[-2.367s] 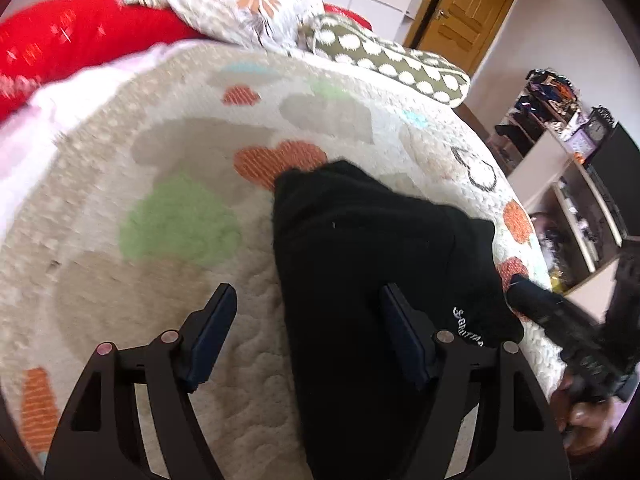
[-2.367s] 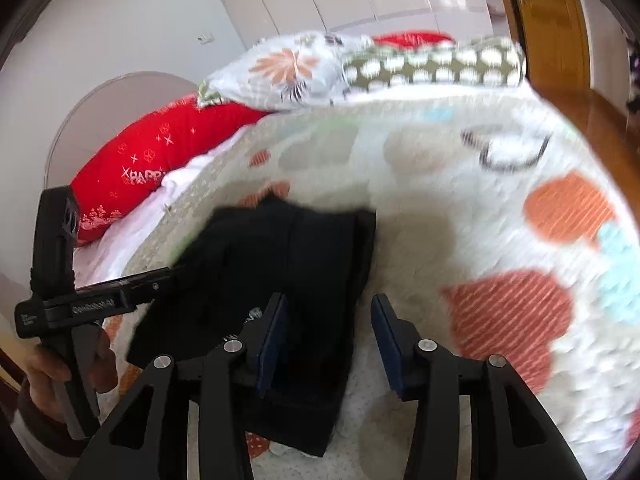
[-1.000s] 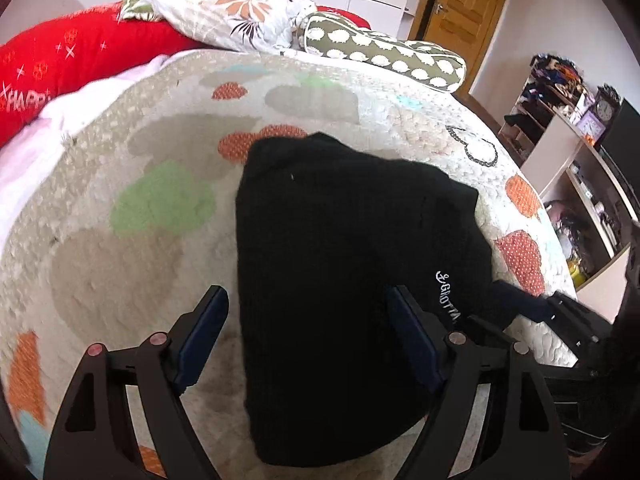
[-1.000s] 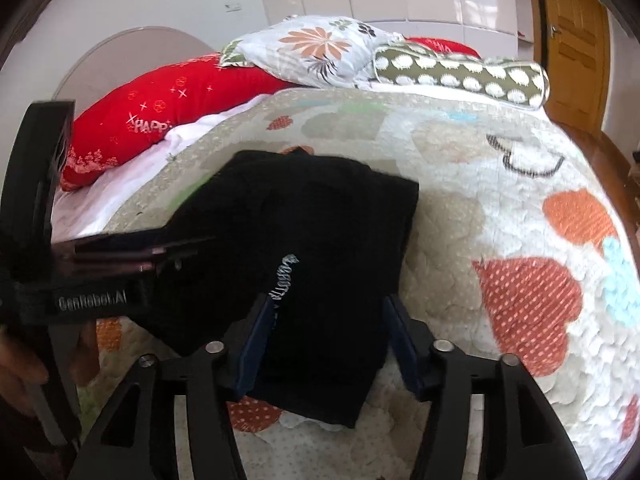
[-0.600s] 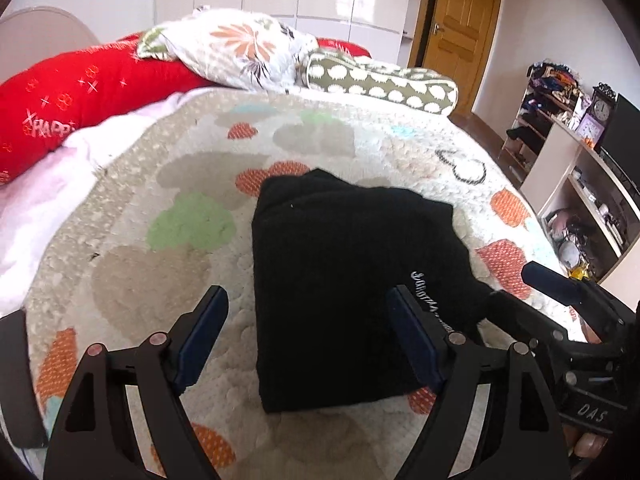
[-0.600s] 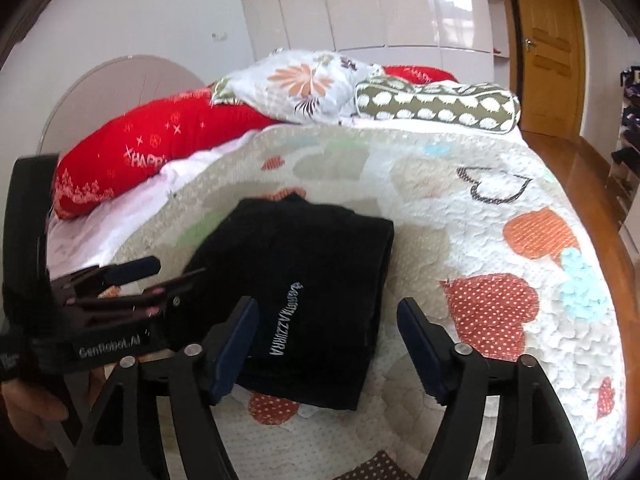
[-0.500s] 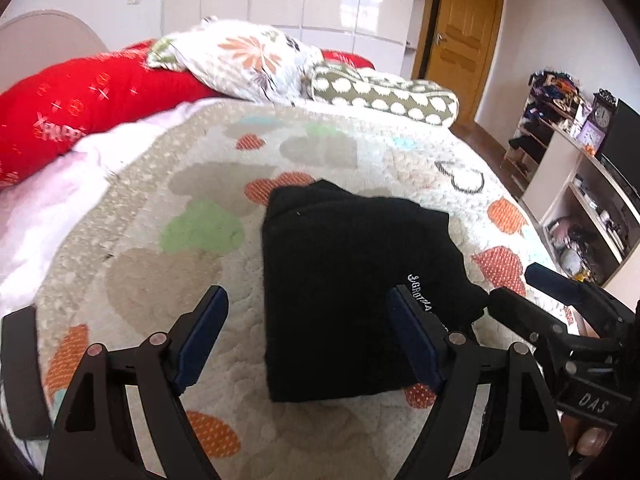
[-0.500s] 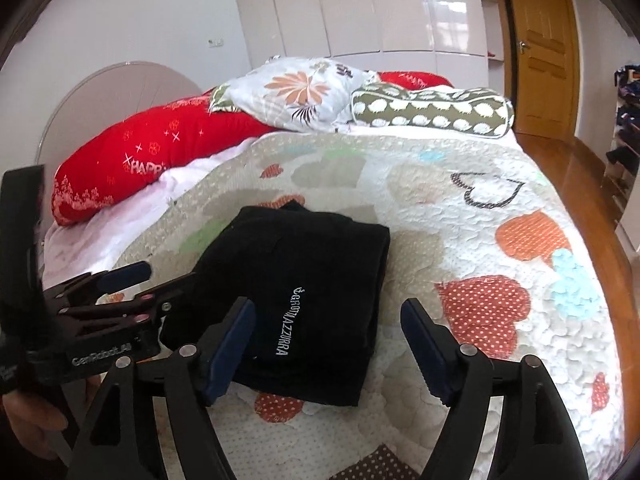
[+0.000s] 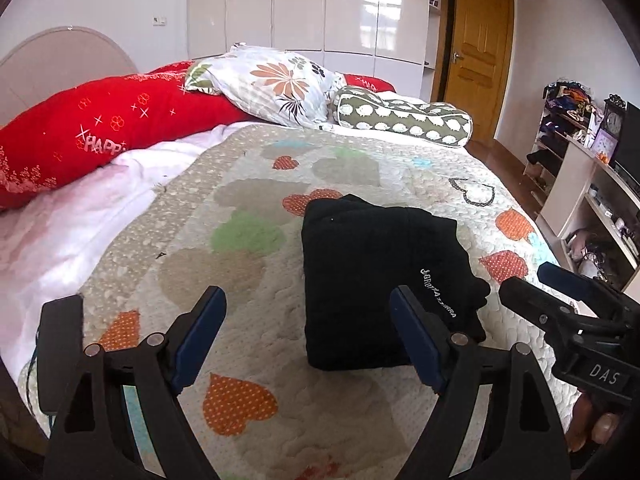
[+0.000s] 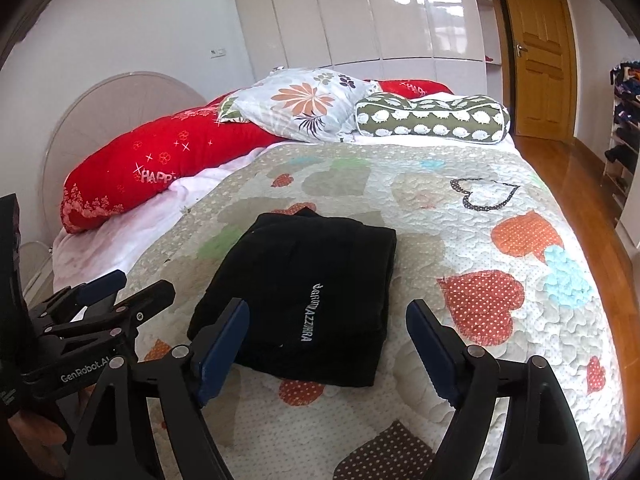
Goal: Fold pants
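- "HAPP", white, on the red pillow (image 10: 160, 160).
- "GenRobot.AI" on the left gripper (image 10: 120, 292).
- "DAS" on the right gripper (image 9: 532, 284).
- White lettering on the black pants (image 10: 304, 288), not clearly readable.

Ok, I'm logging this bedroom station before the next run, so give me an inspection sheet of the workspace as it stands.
Surface: heart-patterned quilt on a bed, lying flat.
Job's things: black pants folded into a compact stack on the quilt, white lettering up, touched by neither gripper.
Clutter: red pillow, floral pillow, green bolster at the head end, clear of the pants.
Grippers: left gripper open, empty; right gripper opening, nothing between its jaws.
Cables: nothing seen on the bed.
Surroundings: white wardrobe, wooden door, cluttered shelves.
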